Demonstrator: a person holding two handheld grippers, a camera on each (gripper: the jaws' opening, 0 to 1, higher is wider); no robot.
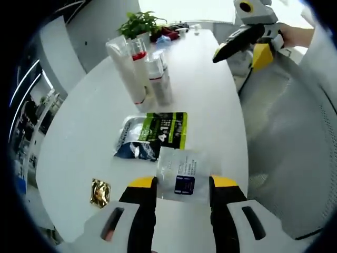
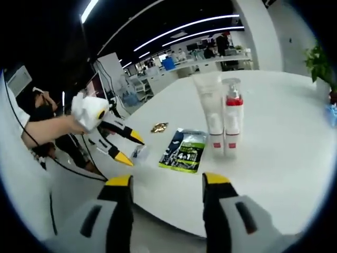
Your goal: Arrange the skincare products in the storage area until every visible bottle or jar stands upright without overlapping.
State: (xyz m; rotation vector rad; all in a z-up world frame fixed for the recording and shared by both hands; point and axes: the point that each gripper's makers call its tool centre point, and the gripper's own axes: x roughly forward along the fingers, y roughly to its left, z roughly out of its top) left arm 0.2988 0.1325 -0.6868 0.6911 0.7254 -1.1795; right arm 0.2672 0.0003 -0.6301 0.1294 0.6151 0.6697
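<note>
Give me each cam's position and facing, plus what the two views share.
Left gripper view: rides the left gripper, low over the near edge of the white table, looking along it past a small white sachet and a green packet to the upright bottles; the right gripper is at upper right.
Right gripper view: rides the right gripper, off the table's edge, facing across it; the left gripper and a forearm enter from the left.
Shared: table, bottles, green packet, gold wrapper.
</note>
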